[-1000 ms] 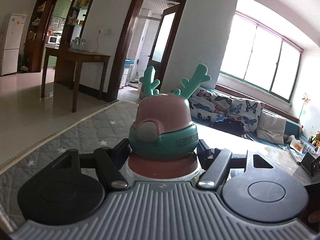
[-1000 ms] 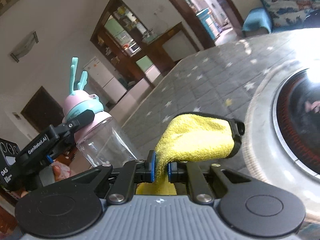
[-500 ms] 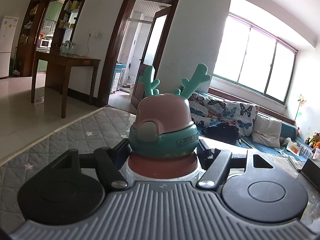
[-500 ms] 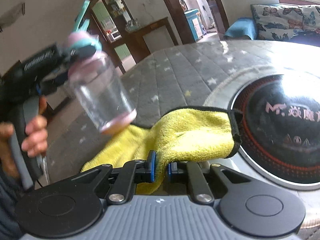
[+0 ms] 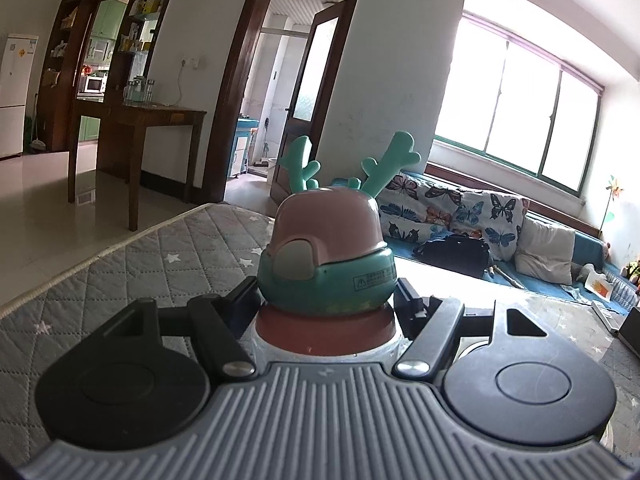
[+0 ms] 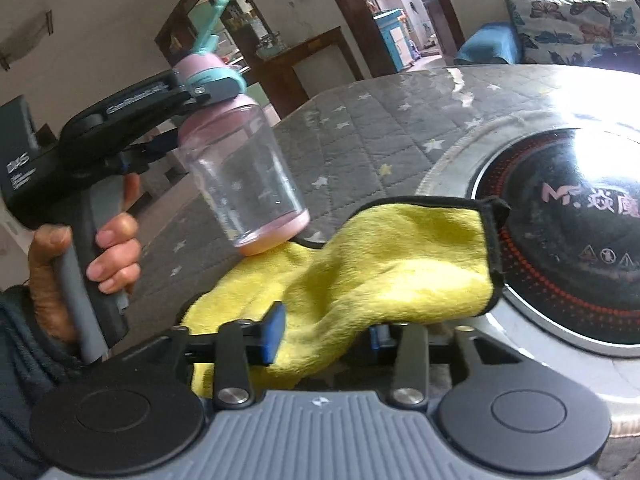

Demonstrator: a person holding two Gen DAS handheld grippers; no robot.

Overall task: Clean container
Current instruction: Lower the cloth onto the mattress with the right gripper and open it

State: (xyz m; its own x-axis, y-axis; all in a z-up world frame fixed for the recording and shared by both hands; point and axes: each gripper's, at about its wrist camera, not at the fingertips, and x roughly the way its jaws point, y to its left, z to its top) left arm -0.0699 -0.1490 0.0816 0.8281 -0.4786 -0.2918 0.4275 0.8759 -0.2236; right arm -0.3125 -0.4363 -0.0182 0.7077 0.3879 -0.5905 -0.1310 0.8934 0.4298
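Left tool [image 5: 326, 300]: pressed against both sides of the neck of the children's water bottle [image 6: 244, 168], pinching it just beneath the teal lid [image 5: 326, 280]. Seen from the left wrist, the lid carries a pink dome [image 5: 326, 220] and two teal antlers [image 5: 390, 160] and fills the centre of the frame.

In the right wrist view the same left tool [image 6: 188, 96] sits at 10 o'clock, gripped by the left hand [image 6: 84, 256]. The bottle is off the counter [image 6: 360, 128], tilted with its lid toward 11 o'clock and its pink base toward 5 o'clock. The clear body shows no visible contents. The base is just above the upper left edge of the yellow cloth [image 6: 380, 272]; whether the two touch cannot be told.

Right tool [image 6: 324, 334]: spread apart. The yellow cloth with its dark trim is draped between and over the fingers; the blue pad of one finger [image 6: 274, 332] is exposed at 7 o'clock of the cloth, apart from the fabric fold.

A round induction cooker [image 6: 560, 216] with a dark glass top lies at 3 o'clock, touching the cloth's trimmed edge. The counter carries a grey quilted cover with star marks.
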